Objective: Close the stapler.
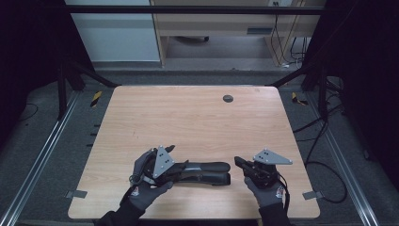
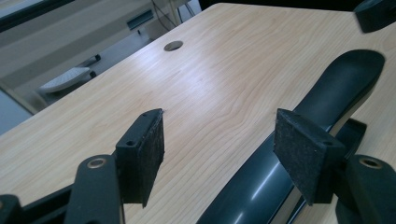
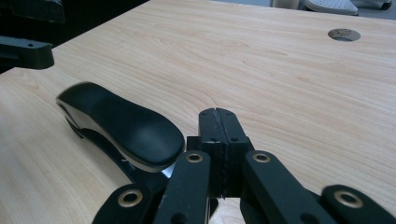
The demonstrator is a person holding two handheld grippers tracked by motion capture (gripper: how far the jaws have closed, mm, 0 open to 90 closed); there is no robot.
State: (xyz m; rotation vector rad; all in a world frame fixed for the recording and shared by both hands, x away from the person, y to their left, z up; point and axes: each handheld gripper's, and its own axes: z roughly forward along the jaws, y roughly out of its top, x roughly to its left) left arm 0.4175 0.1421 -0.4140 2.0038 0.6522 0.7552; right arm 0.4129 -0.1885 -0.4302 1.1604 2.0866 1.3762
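A long black object shaped like a stapler (image 1: 207, 171) lies on the wooden table (image 1: 188, 117) near the front edge, between my two grippers. My left gripper (image 1: 178, 157) is at its left end with its jaws apart. In the left gripper view its pads (image 2: 144, 151) stand wide over bare wood, and the glossy stapler body (image 2: 327, 98) runs under the right-hand pad. My right gripper (image 1: 239, 162) sits just right of the stapler's other end. Its pads (image 3: 218, 128) are pressed together with nothing between them, and the stapler's rounded matte top (image 3: 126, 126) lies to their left.
A round cable hole (image 1: 227, 98) sits near the table's far edge. Metal rails run along both sides of the table, with cables on the floor at the right. A pale cabinet and a desk stand beyond the far edge.
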